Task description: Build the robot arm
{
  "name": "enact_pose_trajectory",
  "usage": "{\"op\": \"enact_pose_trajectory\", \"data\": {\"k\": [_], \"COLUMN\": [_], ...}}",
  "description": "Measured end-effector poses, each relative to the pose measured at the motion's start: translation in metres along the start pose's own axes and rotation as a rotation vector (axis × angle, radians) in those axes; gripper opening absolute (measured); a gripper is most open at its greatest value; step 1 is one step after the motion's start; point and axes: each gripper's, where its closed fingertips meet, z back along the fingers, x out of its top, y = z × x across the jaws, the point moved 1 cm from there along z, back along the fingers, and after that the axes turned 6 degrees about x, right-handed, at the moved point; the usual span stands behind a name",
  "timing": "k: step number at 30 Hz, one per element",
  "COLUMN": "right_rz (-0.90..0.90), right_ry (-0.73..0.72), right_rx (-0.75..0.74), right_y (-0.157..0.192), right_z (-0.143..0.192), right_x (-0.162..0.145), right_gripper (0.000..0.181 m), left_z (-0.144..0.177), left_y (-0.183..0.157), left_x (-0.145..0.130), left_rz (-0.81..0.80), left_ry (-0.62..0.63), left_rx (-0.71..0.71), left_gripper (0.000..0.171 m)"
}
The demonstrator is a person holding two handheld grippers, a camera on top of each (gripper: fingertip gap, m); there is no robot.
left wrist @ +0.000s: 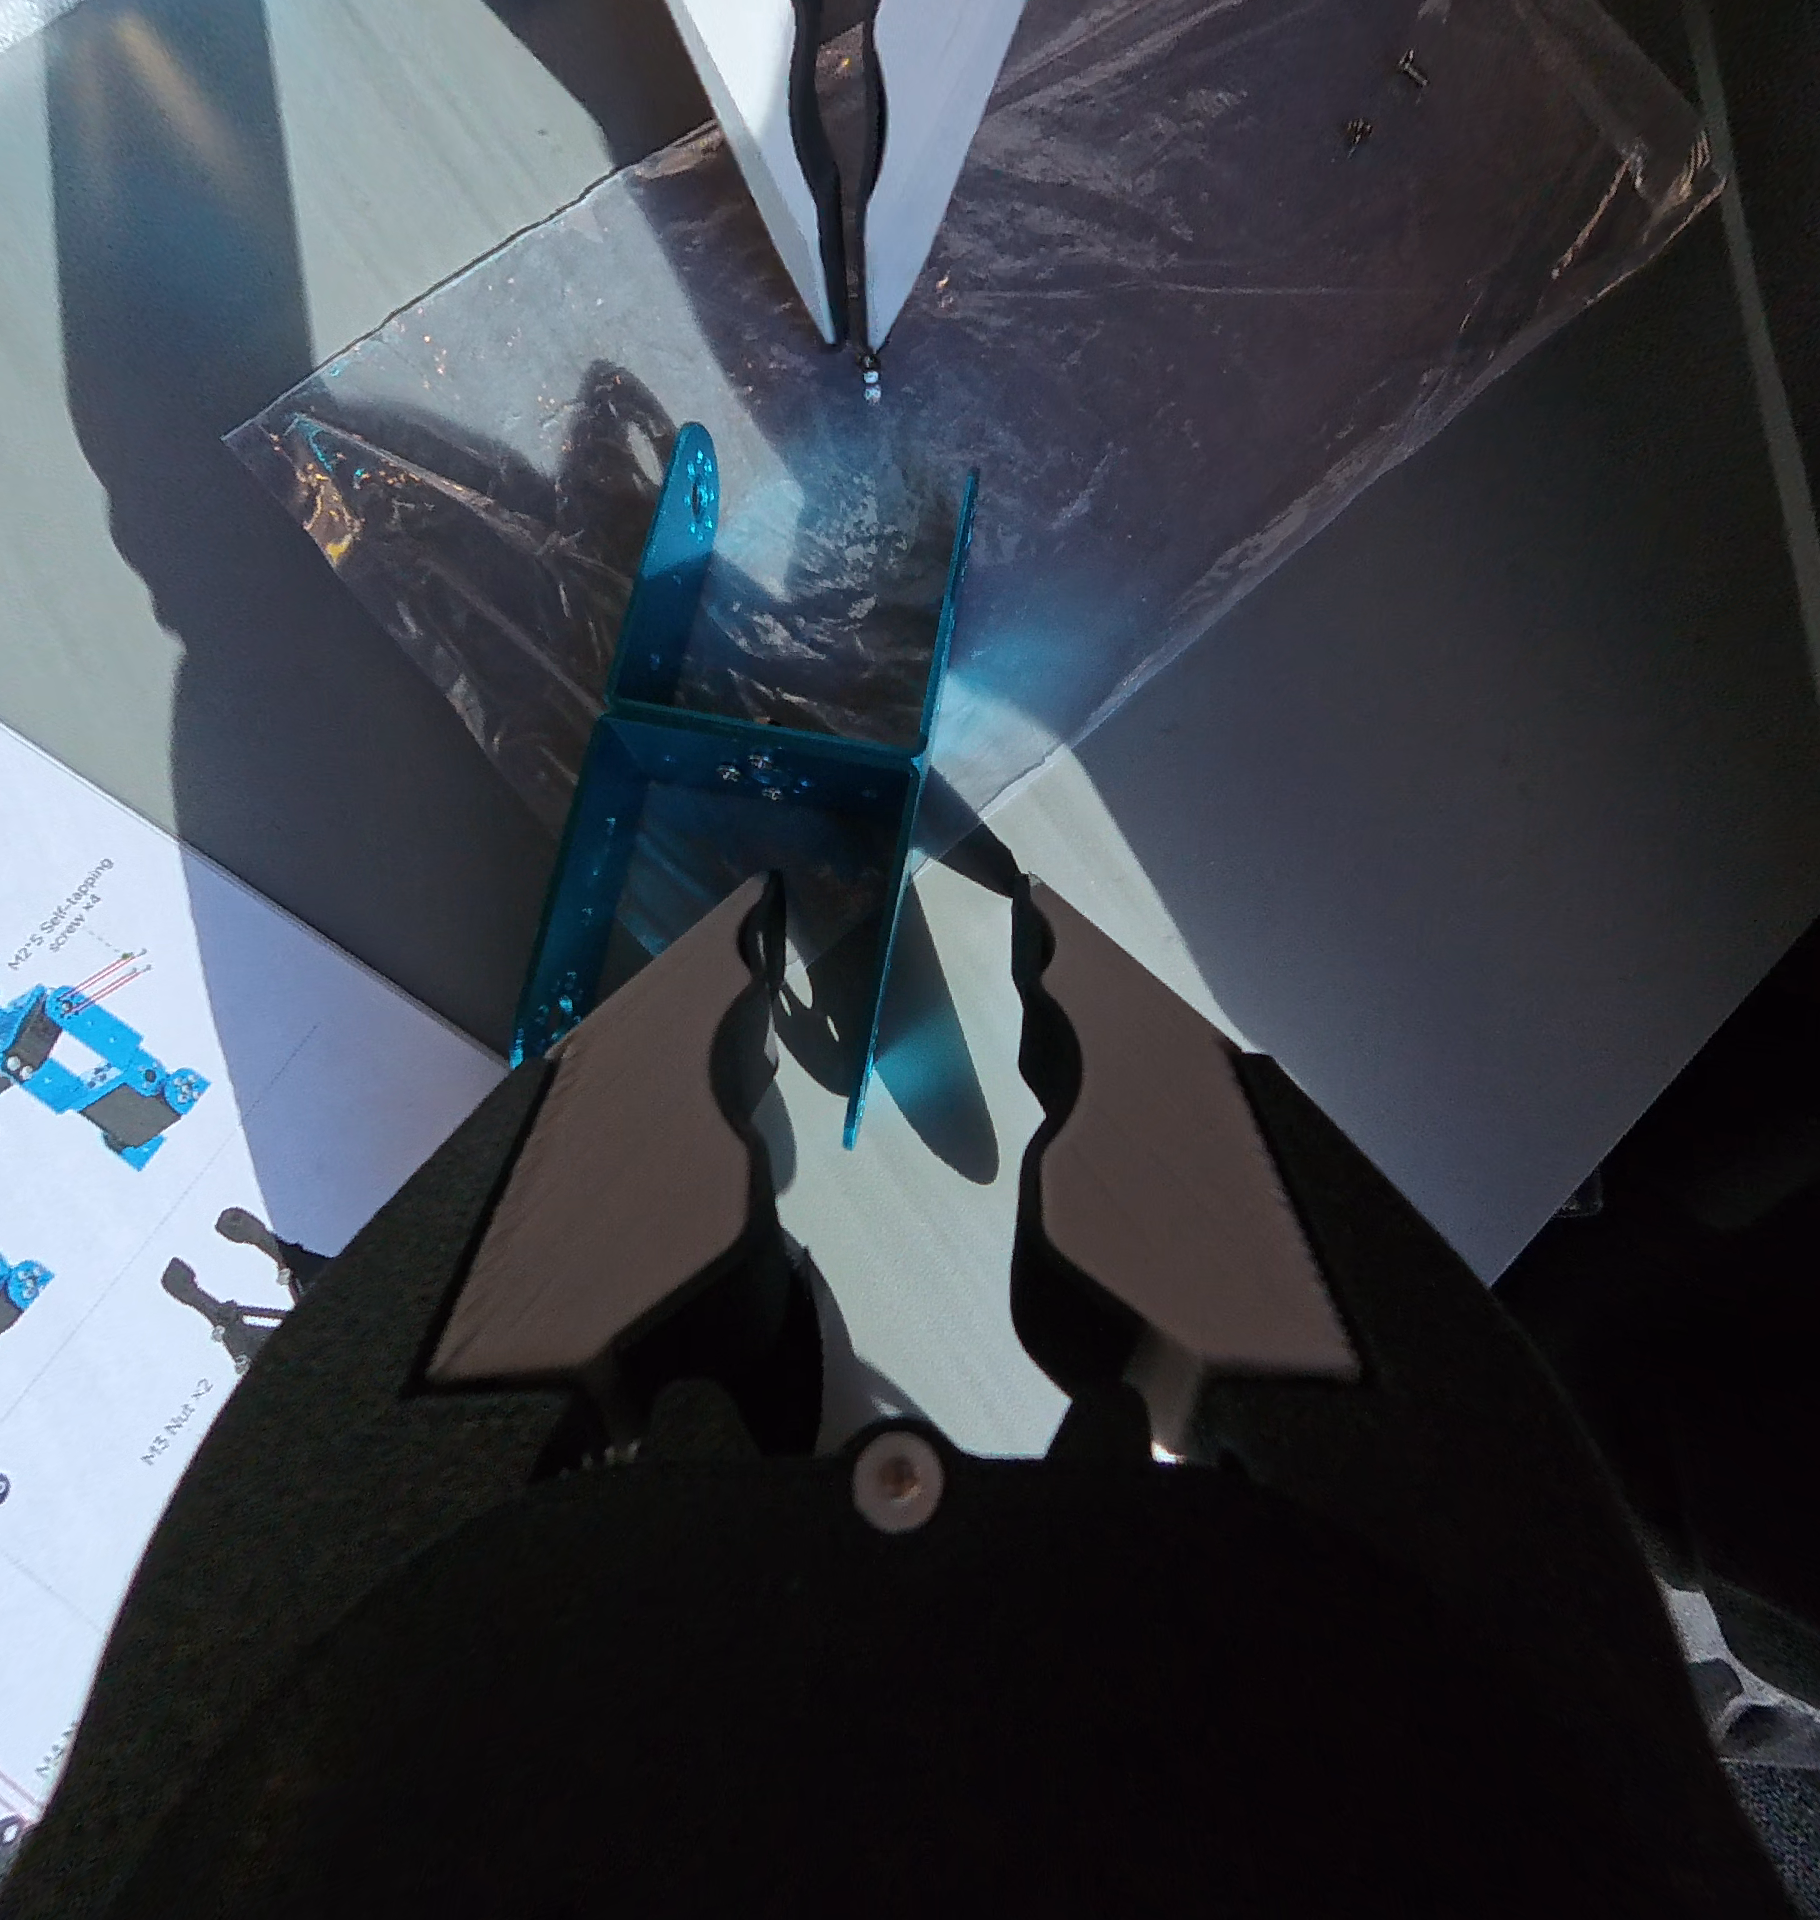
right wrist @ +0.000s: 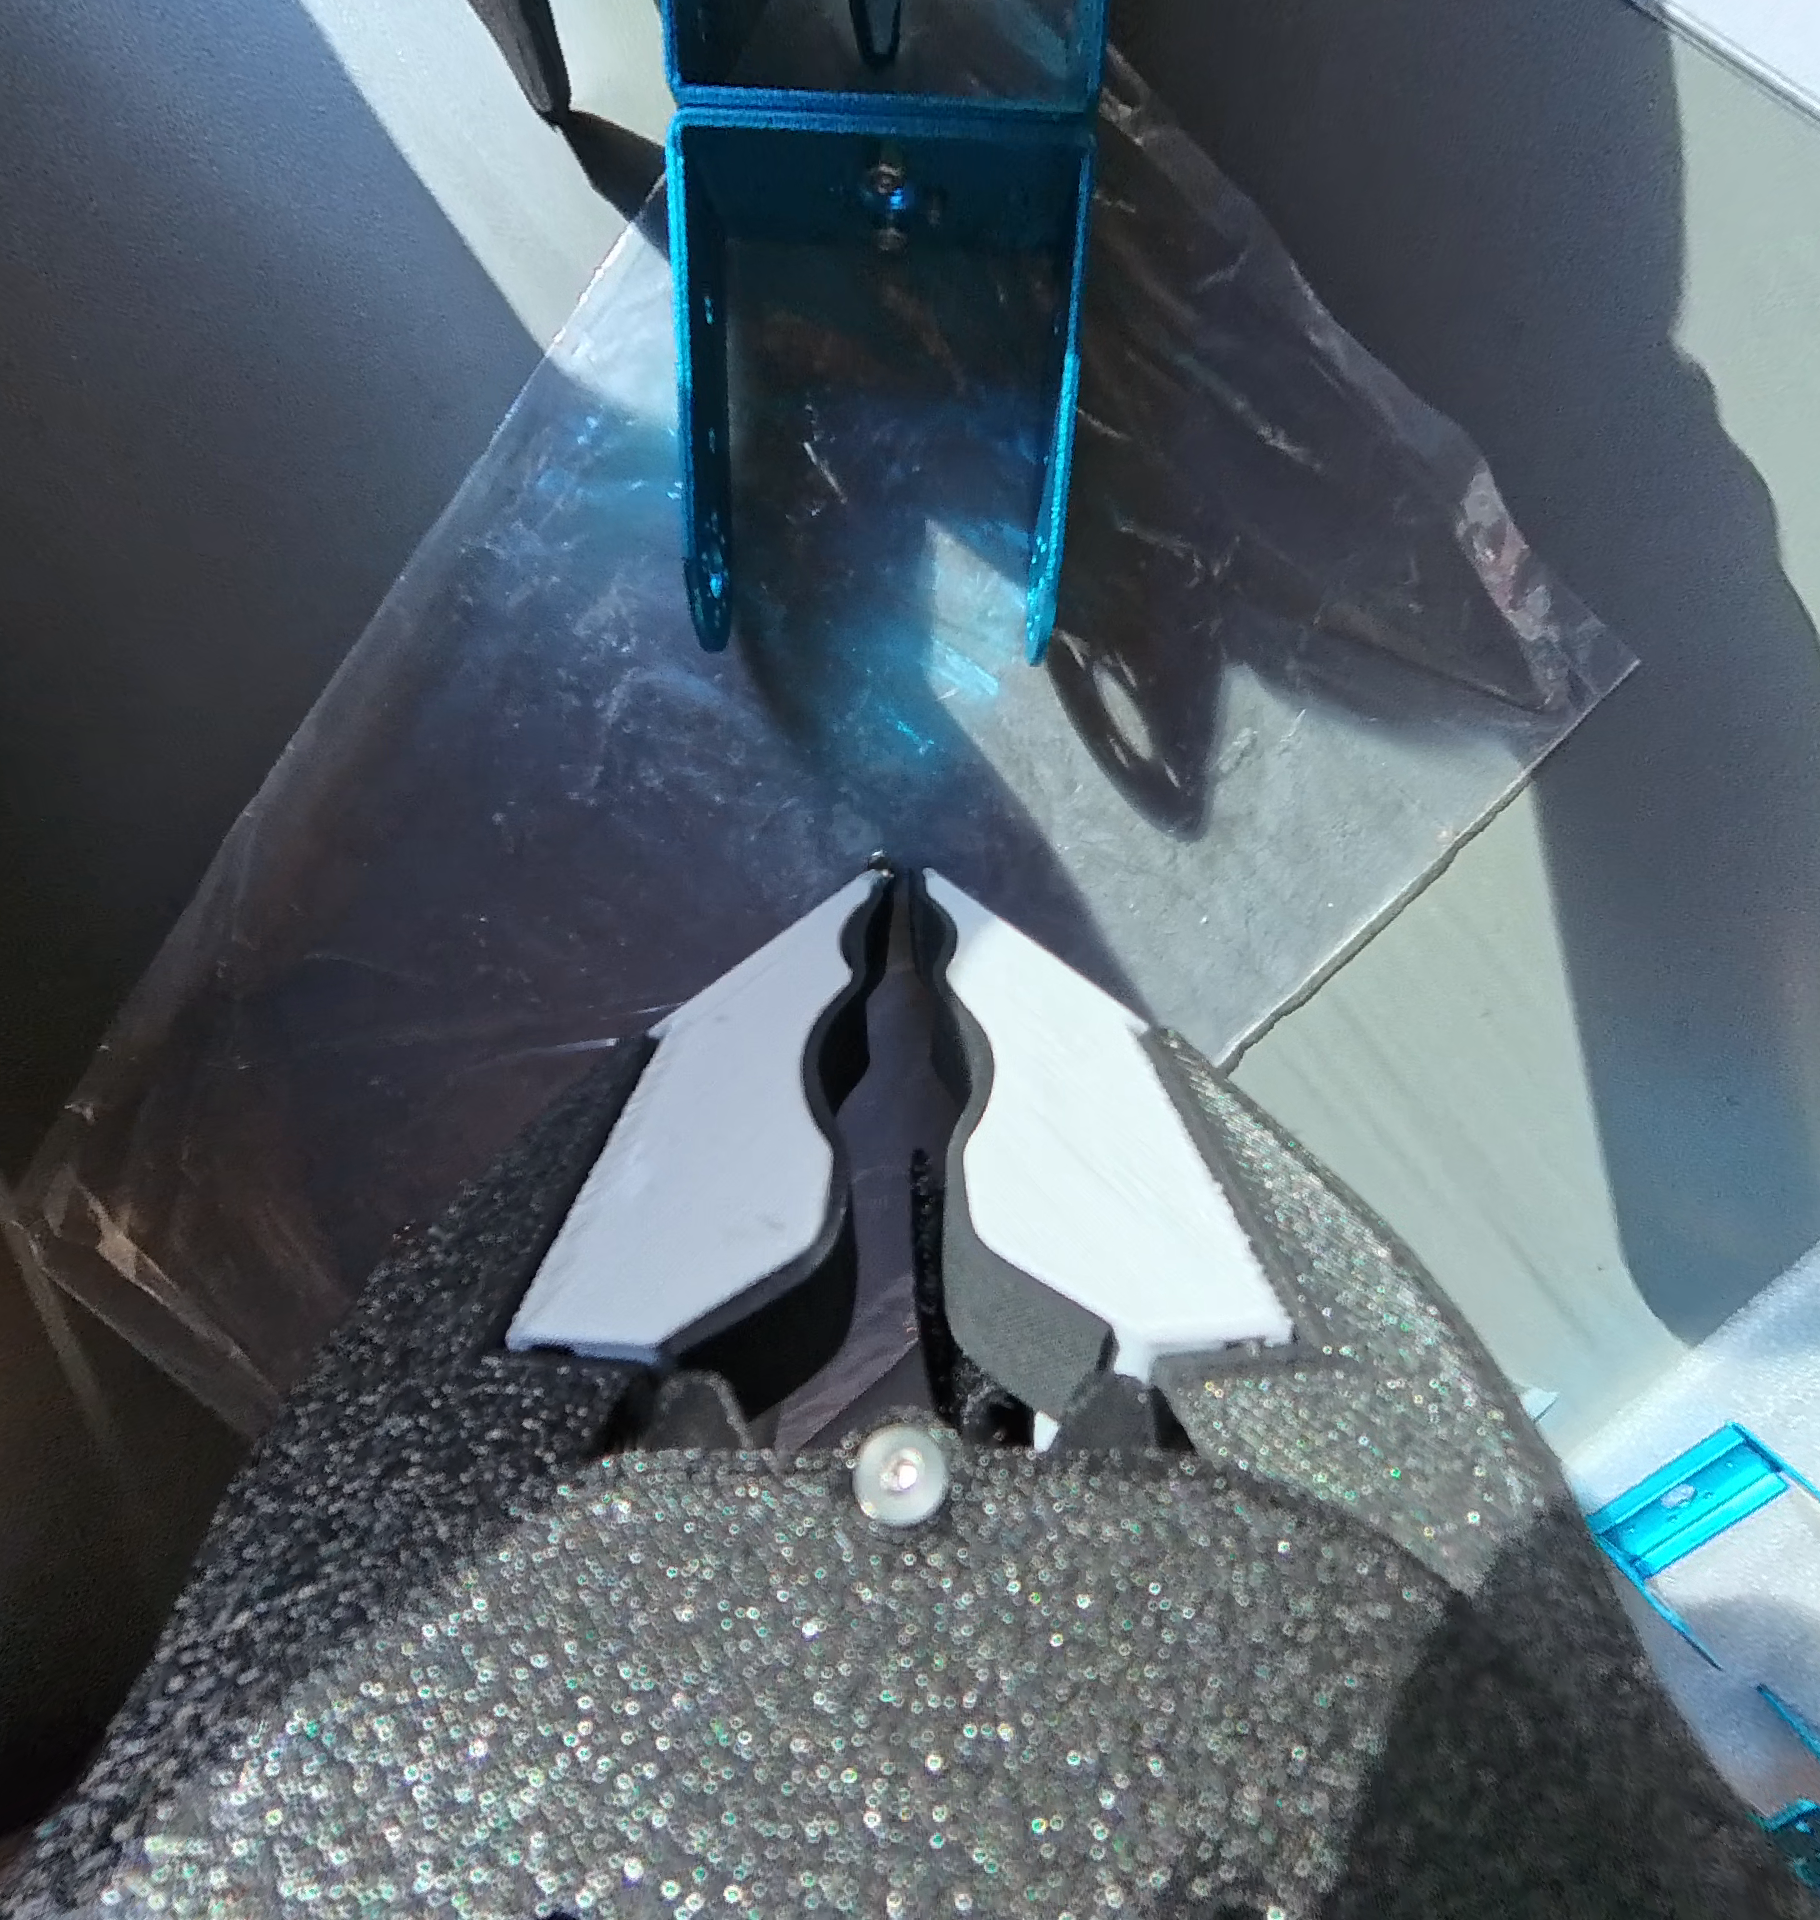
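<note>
Straddling one side wall of the blue anodised metal H-shaped bracket assembly, the left gripper has its jaws apart, gripping nothing. The bracket's two halves are already screwed back to back, resting on a clear plastic bag. Beyond, the right gripper is pinched together on a tiny screw.

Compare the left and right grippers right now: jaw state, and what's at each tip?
The left gripper has its jaws apart, straddling one wall of the blue bracket; the right gripper has its jaws nearly closed, with a tiny screw at the tip. The left sits at the bracket; the right sits clear of it, over the plastic sheet. Both have pale fingers with wavy black pads.
</note>
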Motion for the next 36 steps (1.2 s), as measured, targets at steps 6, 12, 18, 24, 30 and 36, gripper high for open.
{"op": "enact_pose_trajectory", "data": {"k": [6, 12, 18, 24, 30, 36], "right_rz": [-0.005, -0.008, -0.013, 0.007, 0.146, 0.269], "right_ry": [0.018, 0.051, 0.071, 0.029, -0.217, -0.411], "right_rx": [0.009, 0.014, 0.008, -0.012, -0.026, -0.129], "right_y": [0.003, 0.004, 0.004, 0.001, 0.002, -0.005], "right_z": [-0.003, -0.004, -0.005, 0.000, 0.008, 0.000], "right_x": [-0.001, 0.002, 0.003, -0.001, 0.032, 0.064], "right_gripper": [0.005, 0.005, 0.004, 0.004, 0.004, 0.004], "left_z": [0.000, -0.001, -0.001, 0.000, 0.002, -0.002], "left_y": [0.000, 0.000, 0.000, 0.000, 0.002, 0.003], "left_x": [0.000, 0.001, 0.002, 0.000, 0.006, 0.007], "left_rz": [0.001, -0.002, -0.001, 0.010, 0.070, 0.055], "left_ry": [0.000, -0.001, -0.003, -0.008, -0.057, -0.034], "left_rx": [-0.002, -0.005, -0.007, -0.010, -0.043, -0.048], "left_gripper": [0.043, 0.043, 0.043, 0.043, 0.046, 0.056]}}
